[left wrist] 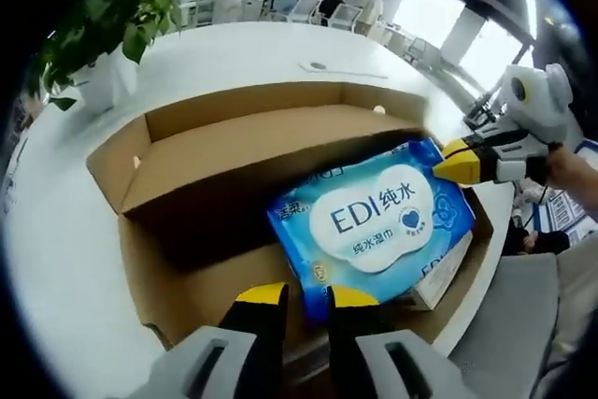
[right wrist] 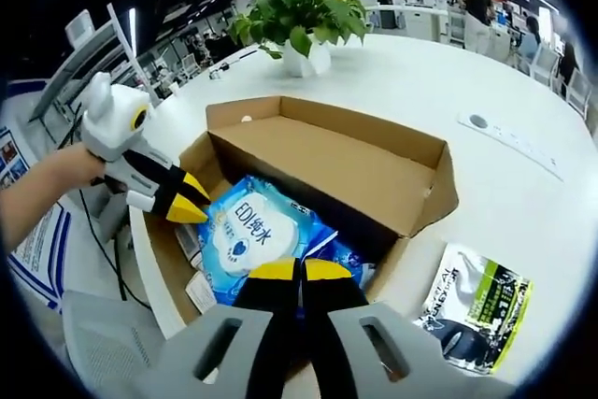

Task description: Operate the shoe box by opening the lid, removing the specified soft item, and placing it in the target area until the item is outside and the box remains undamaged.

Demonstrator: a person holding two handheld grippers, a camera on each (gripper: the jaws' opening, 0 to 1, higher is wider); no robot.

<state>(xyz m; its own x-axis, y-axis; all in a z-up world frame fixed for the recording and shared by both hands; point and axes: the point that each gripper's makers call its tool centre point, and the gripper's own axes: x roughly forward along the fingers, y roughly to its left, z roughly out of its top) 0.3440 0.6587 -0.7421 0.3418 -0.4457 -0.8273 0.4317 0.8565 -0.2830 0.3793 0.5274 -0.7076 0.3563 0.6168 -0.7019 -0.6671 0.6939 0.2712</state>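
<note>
**Both grippers at the wipes pack, box open**

Left gripper (left wrist: 306, 298): jaws narrow, a slim gap between the yellow tips, sitting on the near edge of the wet-wipes pack (left wrist: 372, 217). Looks like they're pinching that edge, but can't confirm a real hold.

Right gripper (right wrist: 301, 273): jaws pressed together at the pack's opposite end; whether pack film is caught between them I can't tell. In the left gripper view its tips touch the pack's far right corner.

The pack lies inside the cardboard box (left wrist: 224, 151), flaps open, tilted up against other packets below. Long axis runs roughly between the two grippers, so each has one short end straight ahead.

My read: lid step done, removal in progress. Lift needs both ends raised together, clear of the box wall.

Also on the desk (right wrist: 505, 72): potted plant (right wrist: 304, 21) beyond the box, a dark pouch (right wrist: 476, 310) beside it.
</note>
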